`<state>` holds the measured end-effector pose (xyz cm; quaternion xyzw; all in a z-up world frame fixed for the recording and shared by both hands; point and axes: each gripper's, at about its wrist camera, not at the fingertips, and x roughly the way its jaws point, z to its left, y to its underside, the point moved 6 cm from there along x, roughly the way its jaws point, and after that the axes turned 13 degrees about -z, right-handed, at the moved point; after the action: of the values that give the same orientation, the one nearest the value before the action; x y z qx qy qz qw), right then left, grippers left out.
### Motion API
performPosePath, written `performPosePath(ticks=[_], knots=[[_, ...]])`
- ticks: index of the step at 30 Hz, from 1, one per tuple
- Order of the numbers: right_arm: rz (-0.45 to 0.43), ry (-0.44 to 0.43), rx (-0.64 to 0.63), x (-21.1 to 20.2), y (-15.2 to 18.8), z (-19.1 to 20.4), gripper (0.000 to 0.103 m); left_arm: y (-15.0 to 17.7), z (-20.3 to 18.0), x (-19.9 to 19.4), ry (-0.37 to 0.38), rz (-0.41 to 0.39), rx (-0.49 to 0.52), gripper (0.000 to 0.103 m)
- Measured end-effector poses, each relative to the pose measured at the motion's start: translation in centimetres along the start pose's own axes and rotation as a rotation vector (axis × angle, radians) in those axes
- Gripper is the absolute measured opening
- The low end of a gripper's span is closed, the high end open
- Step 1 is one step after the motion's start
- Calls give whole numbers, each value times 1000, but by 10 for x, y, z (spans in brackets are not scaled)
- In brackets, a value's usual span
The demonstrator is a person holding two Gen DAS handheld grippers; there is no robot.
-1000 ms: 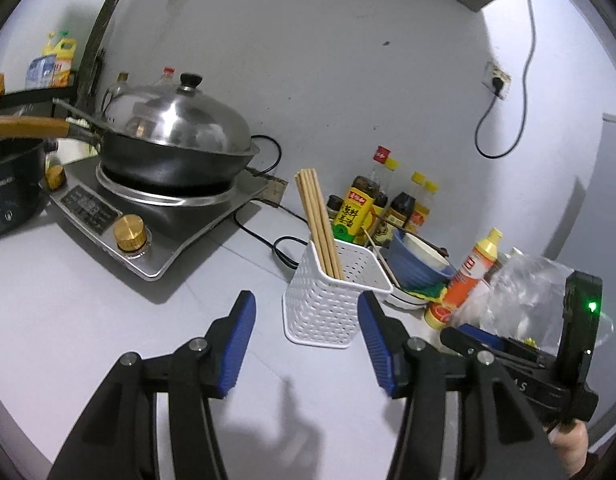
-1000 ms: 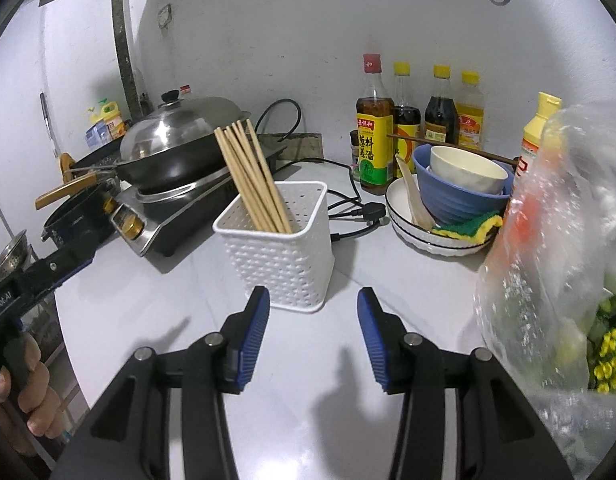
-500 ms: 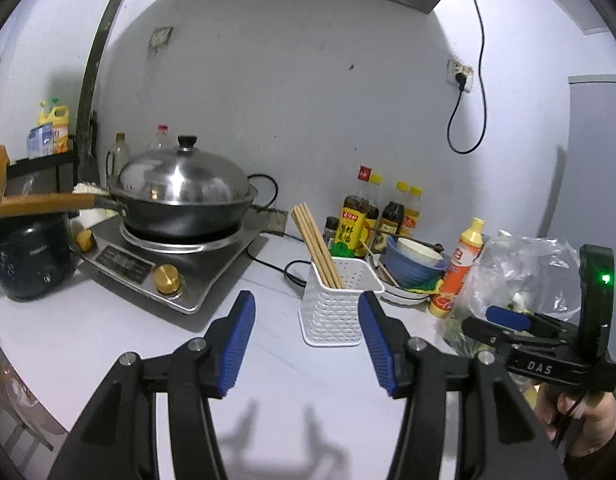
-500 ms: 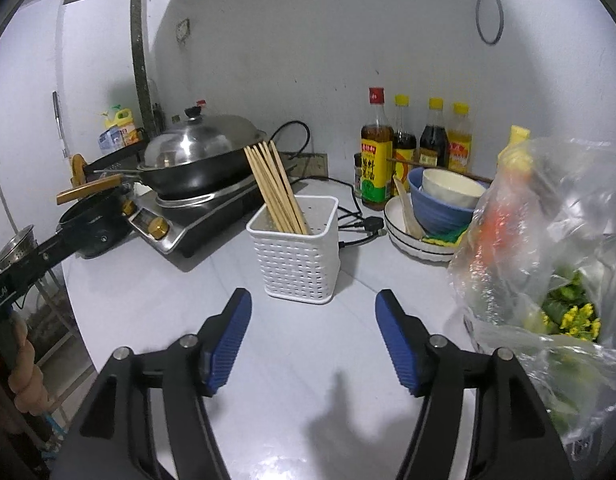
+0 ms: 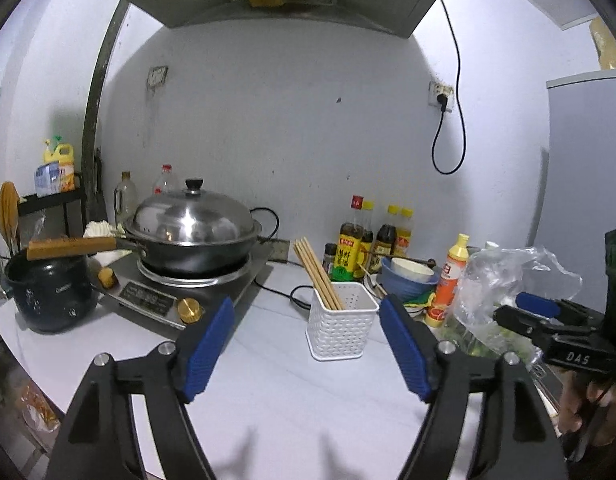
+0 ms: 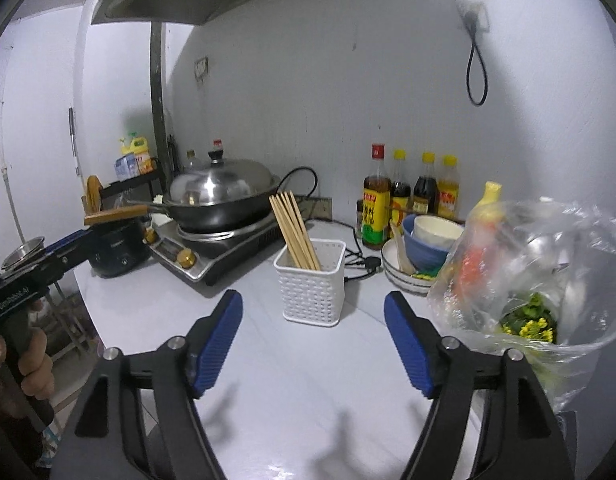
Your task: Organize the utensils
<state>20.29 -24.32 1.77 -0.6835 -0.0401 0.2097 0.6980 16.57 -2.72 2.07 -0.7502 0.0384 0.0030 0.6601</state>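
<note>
Kitchen counter (image 5: 268, 380) is looking sorted, chopsticks (image 6: 294, 230) sitting in the white basket (image 6: 313, 284), and you're opening both the left gripper (image 5: 304, 348) and right gripper (image 6: 313, 336) wide on nothing.

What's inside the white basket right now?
A bundle of wooden chopsticks leans toward the left in the white basket. Their lower ends and the basket's floor are hidden by its perforated walls.
</note>
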Motion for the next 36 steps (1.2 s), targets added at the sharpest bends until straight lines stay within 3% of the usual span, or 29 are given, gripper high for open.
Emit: performPosePath(ticks=[4, 13, 25, 36], knots=[[-37, 6, -12, -22, -11, 7, 74, -8, 1, -13, 2, -35, 24, 93], [-103, 31, -42, -55, -31, 26, 85, -29, 9, -44, -29, -159, 48, 103], [-192, 53, -76, -85, -52, 62, 91, -48, 36, -71, -49, -187, 58, 103], [-200, 45, -98, -72, -61, 88, 91, -57, 64, -89, -60, -228, 64, 103]])
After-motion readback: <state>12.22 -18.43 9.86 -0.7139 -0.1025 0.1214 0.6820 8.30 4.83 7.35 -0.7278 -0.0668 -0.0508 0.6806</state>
